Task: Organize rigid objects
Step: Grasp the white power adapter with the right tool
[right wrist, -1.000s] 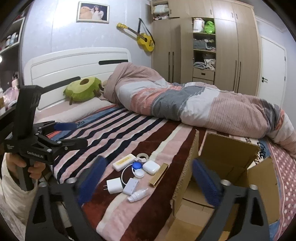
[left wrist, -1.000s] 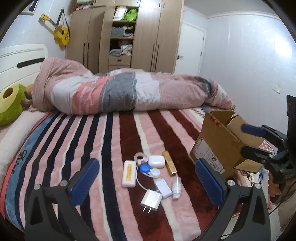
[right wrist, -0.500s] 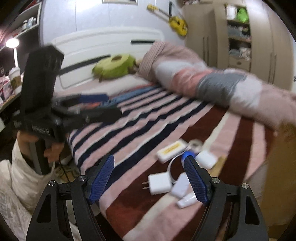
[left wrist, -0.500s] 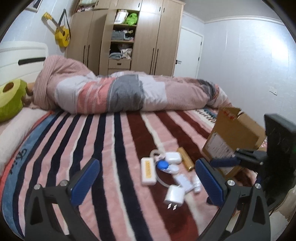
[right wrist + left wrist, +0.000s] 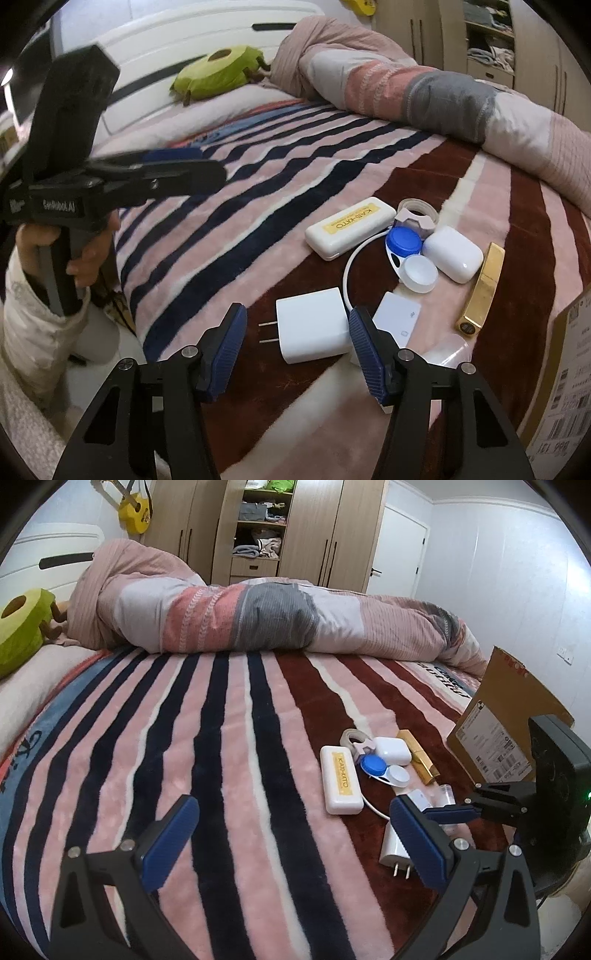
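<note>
Small rigid objects lie clustered on the striped blanket. A white charger plug (image 5: 313, 325) sits just ahead of my right gripper (image 5: 297, 347), which is open with its fingers either side of the plug, not touching it. Behind lie a white case with a yellow label (image 5: 349, 227), a blue and white lens case (image 5: 408, 254), a white earbud case (image 5: 452, 254), a gold bar (image 5: 482, 288), a flat white adapter (image 5: 397, 317) and a tape roll (image 5: 417, 208). My left gripper (image 5: 291, 845) is open and empty above the blanket, left of the cluster (image 5: 340, 779).
A cardboard box (image 5: 506, 716) stands at the right of the cluster, also in the right wrist view (image 5: 569, 387). A rolled duvet (image 5: 258, 616) lies across the bed's far side. A green plush (image 5: 218, 72) rests by the headboard. The bed's edge is near my right gripper.
My right gripper has swung away from the box and come down close to the charger plug. My left gripper has shifted left and lower, so the cluster now sits to its right.
</note>
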`<action>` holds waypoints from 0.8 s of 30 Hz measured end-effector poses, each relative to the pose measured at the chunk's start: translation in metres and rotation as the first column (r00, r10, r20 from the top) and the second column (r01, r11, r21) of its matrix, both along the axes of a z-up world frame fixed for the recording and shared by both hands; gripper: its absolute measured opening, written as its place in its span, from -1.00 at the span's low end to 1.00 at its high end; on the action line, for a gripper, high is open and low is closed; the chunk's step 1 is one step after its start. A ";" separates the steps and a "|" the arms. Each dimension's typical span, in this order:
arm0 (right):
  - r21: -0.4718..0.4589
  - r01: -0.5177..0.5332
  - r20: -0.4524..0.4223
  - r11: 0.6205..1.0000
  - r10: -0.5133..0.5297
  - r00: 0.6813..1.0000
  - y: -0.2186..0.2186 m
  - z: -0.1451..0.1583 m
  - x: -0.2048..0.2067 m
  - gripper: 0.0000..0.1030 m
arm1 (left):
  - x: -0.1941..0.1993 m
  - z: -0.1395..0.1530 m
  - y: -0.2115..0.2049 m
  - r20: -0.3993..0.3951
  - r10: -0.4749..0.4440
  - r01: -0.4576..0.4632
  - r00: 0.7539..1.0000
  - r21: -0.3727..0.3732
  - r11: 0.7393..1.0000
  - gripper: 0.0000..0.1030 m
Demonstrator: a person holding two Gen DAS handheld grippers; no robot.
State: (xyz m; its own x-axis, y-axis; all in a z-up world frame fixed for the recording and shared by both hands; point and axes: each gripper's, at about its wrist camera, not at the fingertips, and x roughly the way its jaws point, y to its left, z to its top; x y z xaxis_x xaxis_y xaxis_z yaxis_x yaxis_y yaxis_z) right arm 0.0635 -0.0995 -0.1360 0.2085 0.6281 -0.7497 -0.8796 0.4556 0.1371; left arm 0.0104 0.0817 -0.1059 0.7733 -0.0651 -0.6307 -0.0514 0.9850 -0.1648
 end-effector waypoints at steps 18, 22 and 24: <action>-0.069 -0.104 -0.002 0.992 0.104 0.995 0.016 -0.010 0.008 0.18 | 0.002 -0.004 -0.003 -0.024 -0.022 0.023 0.999 0.017 1.000 0.99; -0.080 -0.134 0.017 0.988 0.136 0.991 0.018 -0.013 -0.002 0.17 | 0.003 -0.006 -0.003 -0.032 -0.018 0.019 0.999 0.023 1.000 0.99; -0.064 -0.125 0.020 0.990 0.127 0.992 0.018 -0.013 -0.002 0.17 | 0.005 -0.008 -0.002 -0.039 -0.015 0.016 0.999 0.016 1.000 0.99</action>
